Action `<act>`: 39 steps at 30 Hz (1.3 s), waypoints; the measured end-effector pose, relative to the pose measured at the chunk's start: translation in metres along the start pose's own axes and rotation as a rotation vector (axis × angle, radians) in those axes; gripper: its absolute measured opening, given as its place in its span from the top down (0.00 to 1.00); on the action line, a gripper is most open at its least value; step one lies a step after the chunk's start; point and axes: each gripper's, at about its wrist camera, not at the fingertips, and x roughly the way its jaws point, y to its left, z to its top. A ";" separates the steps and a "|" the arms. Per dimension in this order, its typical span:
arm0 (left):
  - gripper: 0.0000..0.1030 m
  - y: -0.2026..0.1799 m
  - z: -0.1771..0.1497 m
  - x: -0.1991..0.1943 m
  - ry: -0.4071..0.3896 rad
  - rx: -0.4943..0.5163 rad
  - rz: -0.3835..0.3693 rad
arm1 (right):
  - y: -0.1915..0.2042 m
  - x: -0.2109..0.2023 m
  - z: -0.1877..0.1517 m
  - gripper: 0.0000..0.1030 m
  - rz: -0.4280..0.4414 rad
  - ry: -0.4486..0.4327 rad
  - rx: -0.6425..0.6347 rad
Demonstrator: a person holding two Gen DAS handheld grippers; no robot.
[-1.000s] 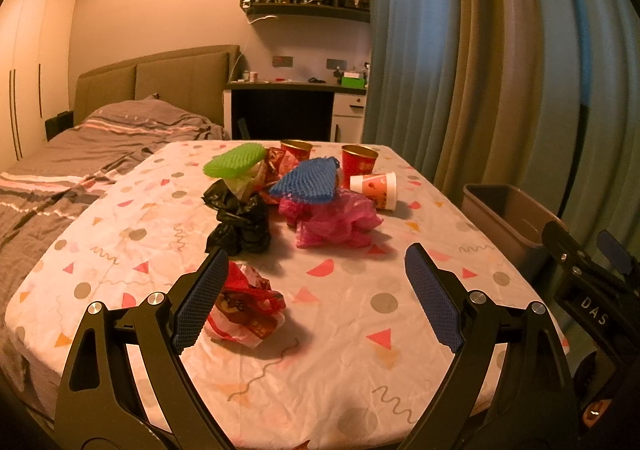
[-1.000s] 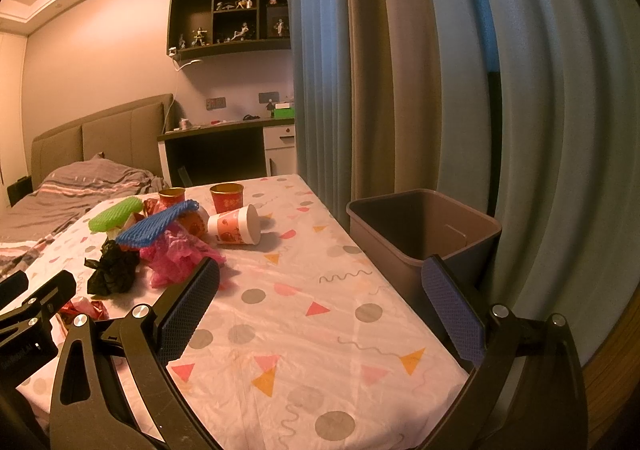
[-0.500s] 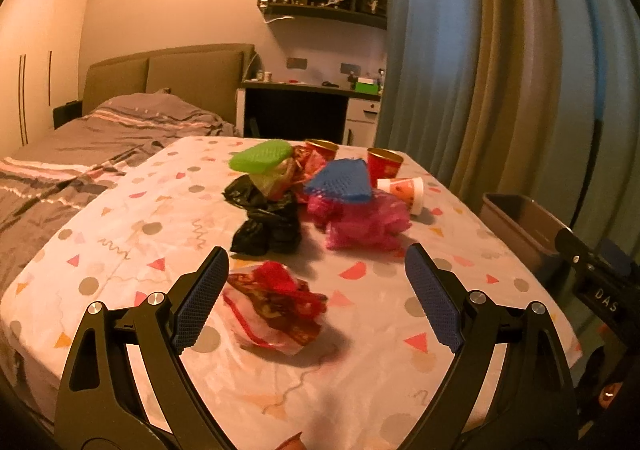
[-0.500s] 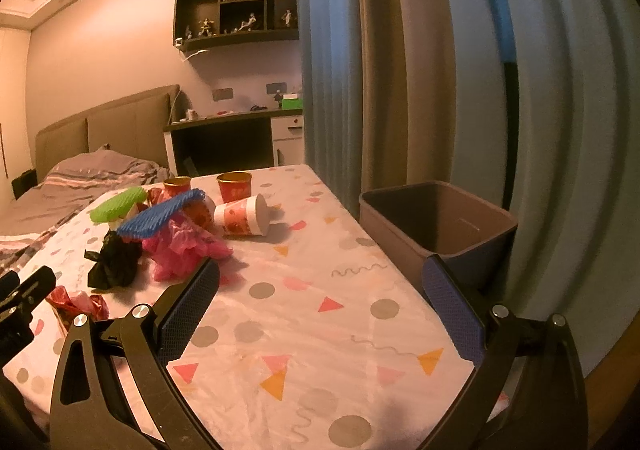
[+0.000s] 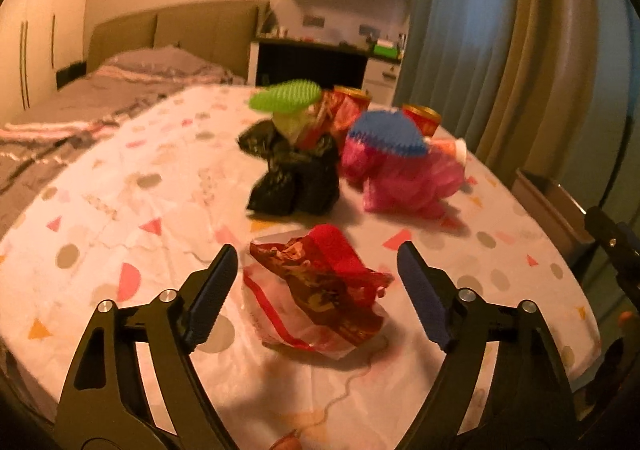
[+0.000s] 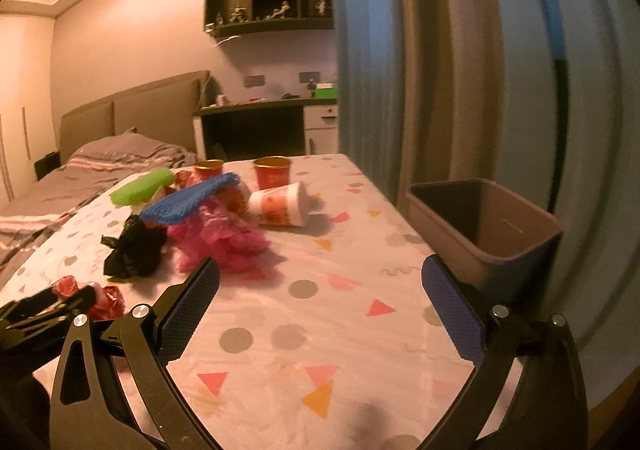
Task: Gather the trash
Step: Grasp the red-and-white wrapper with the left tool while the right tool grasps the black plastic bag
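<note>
Evidently lining up a pickup, the left gripper [image 5: 316, 296] is closing its jaws around, not yet touching, the crumpled red wrapper [image 5: 320, 290] lying on the tablecloth [image 5: 132, 185], while the right gripper [image 6: 320, 310] is hanging open and empty near the bin [image 6: 484, 226].

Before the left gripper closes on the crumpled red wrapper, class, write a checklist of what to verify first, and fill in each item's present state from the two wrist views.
1. Red wrapper lies between the left gripper fingers: ok; they are closing, not yet touching it.
2. Wrapper lies apart from the black bag: ok.
3. Right gripper open and holding nothing: ok.
4. Bin stands at the table's edge with its mouth open: ok.
5. Bin has room: cannot tell; its bottom is hidden.
6. Wrapper free of the tablecloth: cannot tell.
</note>
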 end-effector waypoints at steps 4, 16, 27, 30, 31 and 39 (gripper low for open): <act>0.28 0.001 0.001 0.020 0.069 -0.005 -0.010 | 0.015 0.009 0.001 0.05 0.045 0.006 -0.026; 0.60 0.024 0.001 0.030 0.115 -0.061 -0.027 | 0.061 0.035 0.006 0.26 0.187 0.070 -0.090; 0.61 0.066 0.032 -0.003 -0.023 -0.117 0.060 | 0.133 0.067 0.013 0.34 0.328 0.134 -0.161; 0.61 0.079 0.039 -0.006 -0.039 -0.143 0.076 | 0.157 0.082 0.017 0.34 0.355 0.150 -0.177; 0.61 0.083 0.041 -0.007 -0.045 -0.147 0.084 | 0.165 0.087 0.017 0.34 0.363 0.157 -0.186; 0.61 0.103 0.052 -0.011 -0.079 -0.176 0.105 | 0.202 0.130 0.014 0.31 0.349 0.252 -0.228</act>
